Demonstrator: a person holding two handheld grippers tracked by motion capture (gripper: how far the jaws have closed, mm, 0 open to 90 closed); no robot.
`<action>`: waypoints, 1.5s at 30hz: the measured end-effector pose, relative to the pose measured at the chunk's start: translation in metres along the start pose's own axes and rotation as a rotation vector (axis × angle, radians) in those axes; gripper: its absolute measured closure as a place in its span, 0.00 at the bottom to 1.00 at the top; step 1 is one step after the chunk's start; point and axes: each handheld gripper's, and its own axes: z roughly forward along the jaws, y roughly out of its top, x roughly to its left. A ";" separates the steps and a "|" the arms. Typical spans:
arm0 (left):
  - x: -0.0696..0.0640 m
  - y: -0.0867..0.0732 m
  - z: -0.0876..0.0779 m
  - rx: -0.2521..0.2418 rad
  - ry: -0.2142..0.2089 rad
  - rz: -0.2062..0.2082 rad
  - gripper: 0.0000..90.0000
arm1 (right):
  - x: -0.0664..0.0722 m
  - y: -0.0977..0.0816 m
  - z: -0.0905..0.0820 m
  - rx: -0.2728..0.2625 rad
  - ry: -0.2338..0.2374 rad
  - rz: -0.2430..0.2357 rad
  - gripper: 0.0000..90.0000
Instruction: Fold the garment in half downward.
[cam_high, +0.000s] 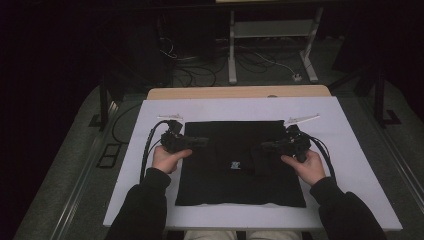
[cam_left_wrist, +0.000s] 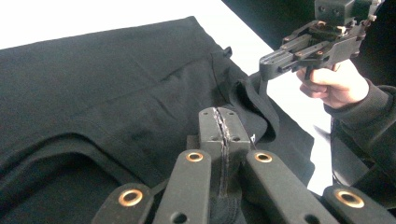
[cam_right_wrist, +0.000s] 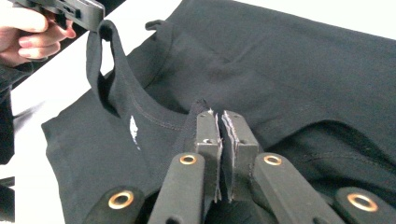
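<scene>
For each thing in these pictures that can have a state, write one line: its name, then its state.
Black garment: partly folded, flat on the table, edges lifted where gripped.
Left gripper: shut on the garment's fabric.
Right gripper: shut on the garment's fabric.
Table: covered in white, bearing the garment.

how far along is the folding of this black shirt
Roughly midway, by the look of it. Done: the black shirt lies as a squared-off block on the white table, sides apparently folded in. In hand: the left gripper and right gripper are each shut on a pinch of fabric, lifting it off the surface. Left: probably laying that fold over and letting go.
</scene>
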 end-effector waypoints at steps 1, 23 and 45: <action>-0.001 -0.001 0.000 0.002 0.002 0.001 0.98 | 0.001 -0.001 -0.001 0.000 0.002 -0.002 0.93; -0.023 -0.024 -0.006 0.063 -0.004 0.013 0.98 | 0.017 -0.023 -0.022 0.029 0.056 0.014 0.93; -0.038 -0.049 -0.018 0.085 -0.145 0.034 0.98 | 0.029 -0.046 -0.033 0.088 0.145 0.025 0.94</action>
